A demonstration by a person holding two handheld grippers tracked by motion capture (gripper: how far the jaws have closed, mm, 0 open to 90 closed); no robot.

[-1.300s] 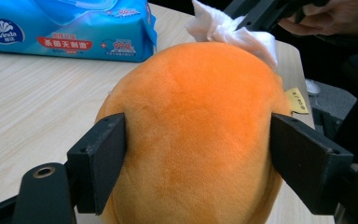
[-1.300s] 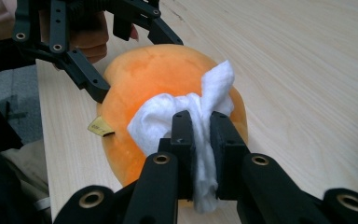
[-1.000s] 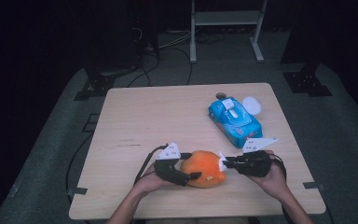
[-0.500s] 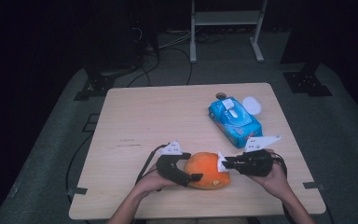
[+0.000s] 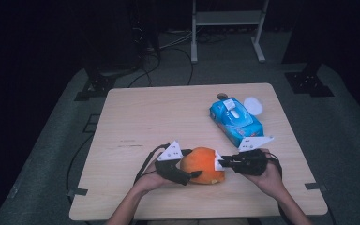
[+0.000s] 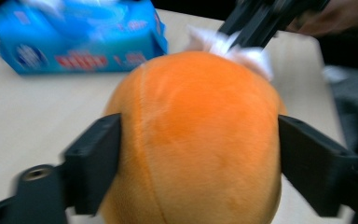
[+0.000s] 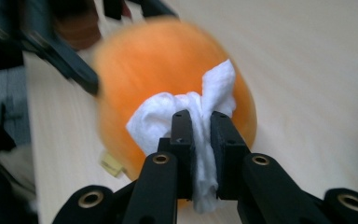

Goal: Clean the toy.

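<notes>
An orange plush ball (image 5: 202, 164) lies near the table's front edge. My left gripper (image 5: 192, 164) reaches around it from the left. In the left gripper view its jaws (image 6: 200, 158) have just been closing and press on both sides of the plush (image 6: 196, 140). My right gripper (image 5: 219, 163) comes in from the right, shut on a crumpled white tissue (image 7: 186, 112). The tissue rests against the plush (image 7: 168, 70). The left gripper view also shows the tissue (image 6: 228, 44) at the plush's far side.
A blue tissue pack (image 5: 236, 119) lies on the wooden table (image 5: 159, 117) behind the right hand, with a white round lid (image 5: 253, 105) beside it. Dark floor, cables and a white stand lie beyond the table.
The left gripper has shifted slightly on the orange plush. The right gripper with the tissue has stayed against the plush's right side.
</notes>
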